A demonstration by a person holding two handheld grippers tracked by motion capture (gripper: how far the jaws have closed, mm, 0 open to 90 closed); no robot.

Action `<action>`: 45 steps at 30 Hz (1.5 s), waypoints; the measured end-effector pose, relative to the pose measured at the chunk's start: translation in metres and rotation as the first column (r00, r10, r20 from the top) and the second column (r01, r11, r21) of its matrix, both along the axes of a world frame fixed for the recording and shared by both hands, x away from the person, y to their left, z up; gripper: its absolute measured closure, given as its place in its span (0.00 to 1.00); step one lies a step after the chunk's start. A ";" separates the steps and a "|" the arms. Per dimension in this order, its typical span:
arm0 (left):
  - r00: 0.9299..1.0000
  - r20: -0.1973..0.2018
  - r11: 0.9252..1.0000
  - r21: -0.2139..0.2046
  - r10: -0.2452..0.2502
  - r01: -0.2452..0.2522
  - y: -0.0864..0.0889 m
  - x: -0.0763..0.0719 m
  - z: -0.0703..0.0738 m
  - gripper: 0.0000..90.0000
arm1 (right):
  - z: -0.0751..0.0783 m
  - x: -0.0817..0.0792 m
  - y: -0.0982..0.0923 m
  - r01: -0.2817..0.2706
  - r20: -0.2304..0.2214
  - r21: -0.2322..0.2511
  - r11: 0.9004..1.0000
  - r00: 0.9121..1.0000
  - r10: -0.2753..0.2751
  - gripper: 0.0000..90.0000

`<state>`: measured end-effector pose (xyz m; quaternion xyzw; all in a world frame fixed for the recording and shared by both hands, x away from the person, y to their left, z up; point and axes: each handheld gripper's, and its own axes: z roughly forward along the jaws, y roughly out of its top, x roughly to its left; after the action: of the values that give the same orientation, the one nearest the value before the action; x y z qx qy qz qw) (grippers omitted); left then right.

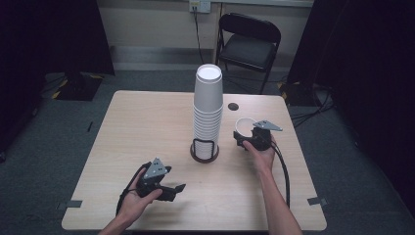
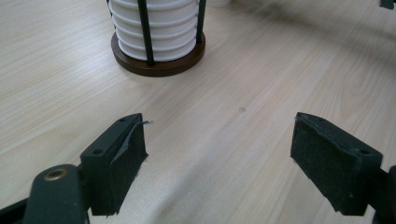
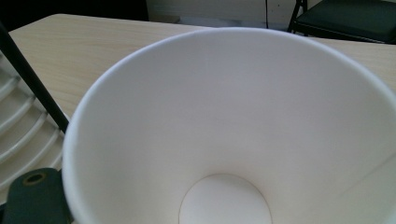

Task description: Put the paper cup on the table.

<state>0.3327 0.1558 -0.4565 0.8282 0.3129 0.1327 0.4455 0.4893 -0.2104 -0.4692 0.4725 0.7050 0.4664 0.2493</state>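
Your right tongs [image 1: 250,135] hold a white cup [image 3: 233,130] mouth-up, just right of the tall cup stack [image 1: 207,110]; your left tongs [image 2: 219,154] gape wide, empty, nearer you.

You're in a lab-like recording room, a pale wood table [image 1: 147,127] on grey carpet [image 1: 44,161], black curtains [image 1: 44,34] at both sides, a folding chair [image 1: 249,41] by the wall, tape marks [image 1: 67,204] on the floor, cables [image 1: 313,115] trailing.
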 end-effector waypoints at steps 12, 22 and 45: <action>1.000 -0.005 1.000 0.010 0.002 -0.002 -0.002 0.001 -0.002 0.20 | -0.008 -0.002 0.001 -0.008 -0.058 -0.024 1.000 0.998 0.007 0.14; 1.000 -0.008 1.000 0.016 0.003 -0.003 -0.002 0.001 -0.002 0.20 | -0.011 -0.005 -0.001 -0.008 -0.127 -0.011 1.000 0.992 0.007 0.15; 1.000 -0.015 1.000 0.016 0.021 -0.020 -0.001 0.002 -0.002 0.20 | -0.001 -0.036 -0.018 -0.013 -0.105 -0.039 0.999 0.994 0.009 0.15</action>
<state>0.3344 0.1553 -0.4586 0.8295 0.3238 0.1334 0.4351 0.4530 -0.2287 -0.4700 0.4873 0.7288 0.4282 0.2190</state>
